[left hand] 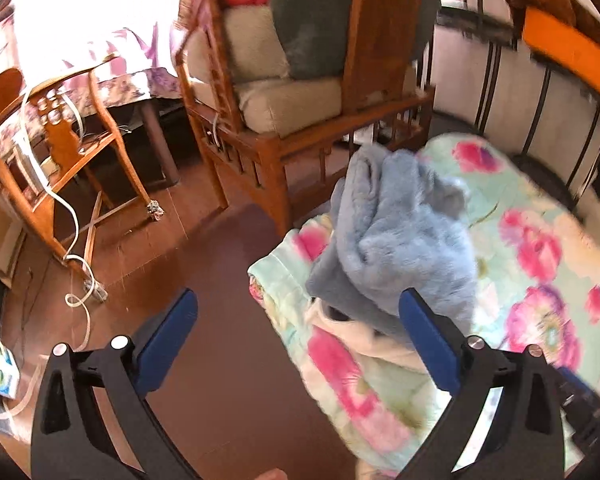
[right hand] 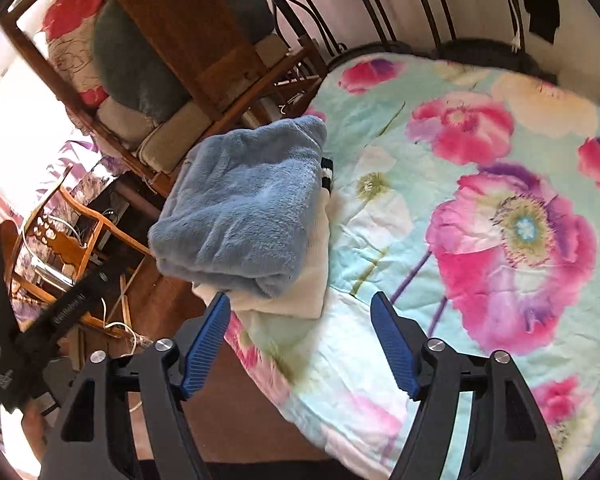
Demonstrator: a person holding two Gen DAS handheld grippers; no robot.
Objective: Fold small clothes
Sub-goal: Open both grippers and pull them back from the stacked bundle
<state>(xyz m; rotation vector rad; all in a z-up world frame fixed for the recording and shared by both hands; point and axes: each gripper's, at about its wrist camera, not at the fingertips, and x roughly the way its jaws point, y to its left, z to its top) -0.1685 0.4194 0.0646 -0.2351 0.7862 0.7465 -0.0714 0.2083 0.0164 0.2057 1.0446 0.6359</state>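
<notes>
Left wrist view. Blue-padded left claw (left hand: 298,322): jaws spread wide, nothing between them; the left finger hangs over the reddish-brown floor (left hand: 204,256), the right finger over the edge of the bed. Floral quilt (left hand: 540,248): mint ground with pink poppies, covering the bed at right. Blue fleece garment (left hand: 400,236): folded, bunched and blurred in this view, lying on the quilt near the bed's edge, just beyond the right finger. Cream garment (left hand: 360,340): partly visible beneath the blue one. Wooden armchair (left hand: 284,92): beige cushions, a grey-green pillow against its back, standing on the floor beside the bed. Wooden chair (left hand: 60,148): carved back, at left. White cable (left hand: 76,240): trailing from that chair to the floor.

Right wrist view. Blue-padded right claw (right hand: 300,312): jaws apart, empty, poised over the quilt (right hand: 440,216) just short of the pile. Blue fleece garment (right hand: 244,208): folded into a rough rectangle, resting on top of the folded cream garment (right hand: 300,296) at the bed's left edge, the pile slightly overhanging the floor (right hand: 236,408). Black-and-white striped cuff (right hand: 326,172): showing at the right side of the pile. Black metal bed frame (right hand: 380,4): bars at the head of the bed. Left claw's black body (right hand: 52,316): low at left, off the bed. Armchair (right hand: 172,60) and carved chair (right hand: 68,236): at upper left and left.
</notes>
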